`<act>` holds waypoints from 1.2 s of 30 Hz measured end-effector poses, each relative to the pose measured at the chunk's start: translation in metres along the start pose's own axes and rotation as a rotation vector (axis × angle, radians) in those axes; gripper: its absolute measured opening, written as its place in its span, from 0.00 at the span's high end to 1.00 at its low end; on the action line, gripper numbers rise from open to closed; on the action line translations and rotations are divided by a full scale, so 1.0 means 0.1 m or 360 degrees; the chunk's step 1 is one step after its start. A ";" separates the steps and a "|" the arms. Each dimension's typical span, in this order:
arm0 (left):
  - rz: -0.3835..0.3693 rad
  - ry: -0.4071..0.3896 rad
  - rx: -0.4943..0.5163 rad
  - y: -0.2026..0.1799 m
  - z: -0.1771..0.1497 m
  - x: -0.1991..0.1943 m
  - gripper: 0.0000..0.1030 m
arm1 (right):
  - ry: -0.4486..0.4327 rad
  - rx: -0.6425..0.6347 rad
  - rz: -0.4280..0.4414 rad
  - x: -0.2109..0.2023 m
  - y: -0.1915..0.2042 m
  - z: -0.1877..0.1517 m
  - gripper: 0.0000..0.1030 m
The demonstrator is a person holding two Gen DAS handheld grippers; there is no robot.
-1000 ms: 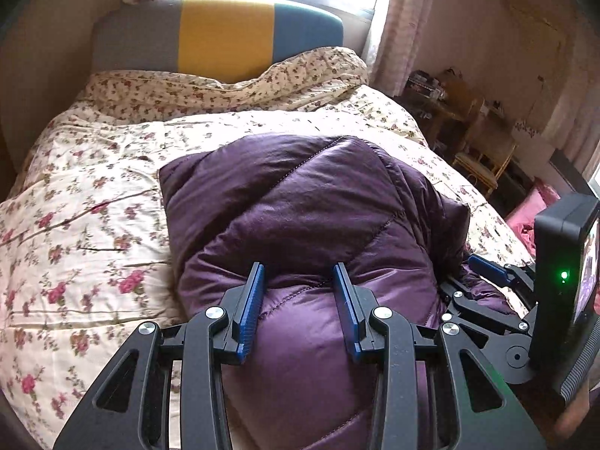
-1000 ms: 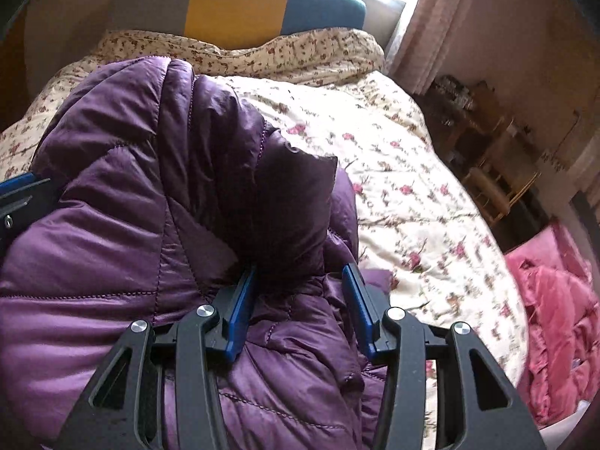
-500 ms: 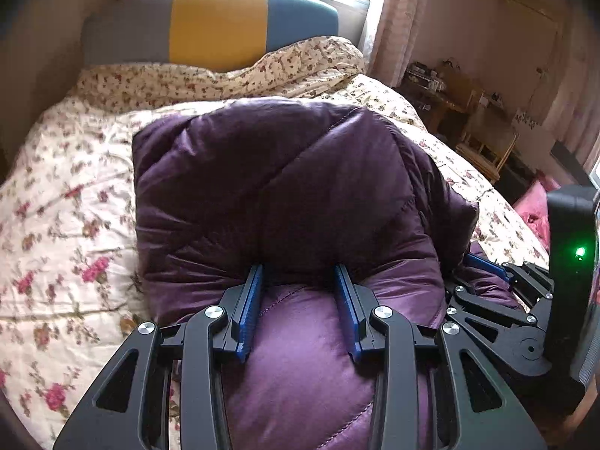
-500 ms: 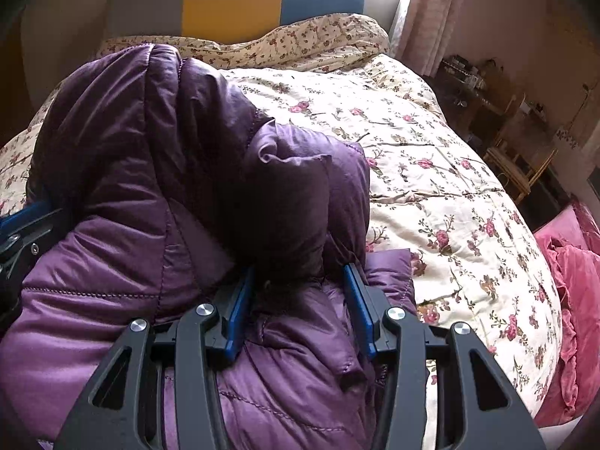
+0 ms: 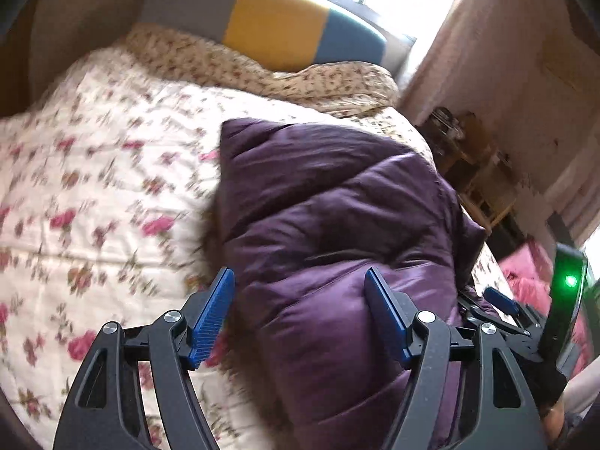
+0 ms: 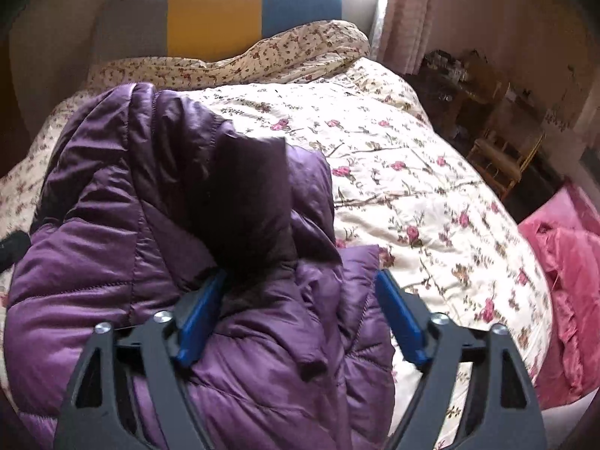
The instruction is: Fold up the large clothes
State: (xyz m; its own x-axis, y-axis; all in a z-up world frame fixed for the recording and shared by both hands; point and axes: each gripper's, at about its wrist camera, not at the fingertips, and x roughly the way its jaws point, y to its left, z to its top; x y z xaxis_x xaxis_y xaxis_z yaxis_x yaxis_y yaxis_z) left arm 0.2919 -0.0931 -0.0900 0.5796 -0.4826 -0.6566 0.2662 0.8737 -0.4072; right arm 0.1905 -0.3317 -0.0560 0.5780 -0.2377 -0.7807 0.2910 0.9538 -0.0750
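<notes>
Both the left gripper (image 5: 300, 313) and right gripper (image 6: 298, 315) hang open over the purple jacket (image 6: 180, 232), which runs toward the bed's (image 6: 412, 172) headboard end.

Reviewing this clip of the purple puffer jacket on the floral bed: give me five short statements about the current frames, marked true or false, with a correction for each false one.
1. The left gripper is open, its jaws spread wide. True.
2. The right gripper is clamped tight on a fold of the purple jacket. False: its jaws stand apart, with jacket fabric lying loose between them.
3. The jacket lies on a floral quilt. True.
4. The headboard is plain white. False: it has grey, yellow and blue panels.
5. Pink fabric shows beyond the bed's right edge in the right wrist view. True.
</notes>
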 end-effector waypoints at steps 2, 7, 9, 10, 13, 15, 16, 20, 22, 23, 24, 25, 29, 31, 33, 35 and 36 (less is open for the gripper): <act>-0.0056 0.0040 -0.0090 0.10 -0.03 0.01 0.25 | 0.0031 0.0035 0.0062 0.03 -0.06 -0.01 0.20; -0.0164 0.0132 -0.0176 0.11 -0.08 0.14 0.25 | 0.0087 0.0083 0.0153 0.11 -0.13 -0.01 0.22; -0.0194 0.0153 -0.0171 0.06 -0.10 0.20 0.25 | 0.0098 0.0080 0.0189 0.15 -0.16 0.02 0.28; -0.0190 0.0158 -0.0160 0.03 -0.10 0.22 0.25 | 0.0098 0.0071 0.0203 0.16 -0.16 0.02 0.30; -0.0218 0.0178 -0.0108 -0.03 -0.10 0.26 0.26 | 0.0087 0.0043 0.0221 0.17 -0.12 0.00 0.42; -0.0235 0.0174 -0.0072 -0.05 -0.11 0.26 0.34 | 0.0074 0.0009 0.0225 0.16 -0.06 -0.03 0.53; -0.0239 0.0171 -0.0053 -0.07 -0.11 0.25 0.36 | 0.0069 -0.0002 0.0228 0.15 -0.04 -0.04 0.55; -0.0269 0.0161 0.0001 -0.10 -0.11 0.18 0.57 | 0.0040 -0.0059 0.0235 0.12 0.02 -0.06 0.70; -0.0276 0.0145 0.0033 -0.11 -0.10 0.11 0.63 | 0.0021 -0.0081 0.0234 0.08 0.04 -0.07 0.76; -0.0283 0.0139 0.0039 -0.11 -0.09 0.08 0.64 | 0.0005 -0.0091 0.0238 0.04 0.05 -0.07 0.79; -0.0285 0.0132 0.0047 -0.11 -0.09 0.04 0.65 | -0.0005 -0.0098 0.0240 0.00 0.06 -0.07 0.81; -0.0286 0.0124 0.0058 -0.11 -0.09 -0.01 0.66 | -0.0012 -0.0104 0.0241 -0.03 0.07 -0.07 0.82; -0.0282 0.0086 0.0067 -0.06 -0.11 -0.21 0.67 | -0.0032 -0.0133 0.0276 -0.17 0.20 -0.06 0.84; -0.0265 0.0052 0.0054 0.03 -0.12 -0.36 0.67 | -0.0044 -0.0178 0.0306 -0.26 0.35 -0.06 0.84; -0.0242 0.0018 0.0034 0.13 -0.11 -0.51 0.67 | -0.0053 -0.0224 0.0351 -0.35 0.53 -0.09 0.84; -0.0207 -0.0023 0.0022 0.27 -0.12 -0.71 0.67 | -0.0066 -0.0274 0.0389 -0.44 0.71 -0.13 0.84; -0.0187 -0.0044 0.0016 0.34 -0.12 -0.82 0.67 | -0.0078 -0.0315 0.0418 -0.51 0.86 -0.15 0.84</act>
State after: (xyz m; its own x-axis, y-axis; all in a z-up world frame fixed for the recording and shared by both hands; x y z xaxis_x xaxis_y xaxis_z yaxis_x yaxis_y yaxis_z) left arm 0.2441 -0.0248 -0.0575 0.5650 -0.5799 -0.5870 0.3410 0.8119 -0.4739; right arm 0.1749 -0.2348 -0.0323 0.6509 0.0174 -0.7590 -0.0242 0.9997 0.0021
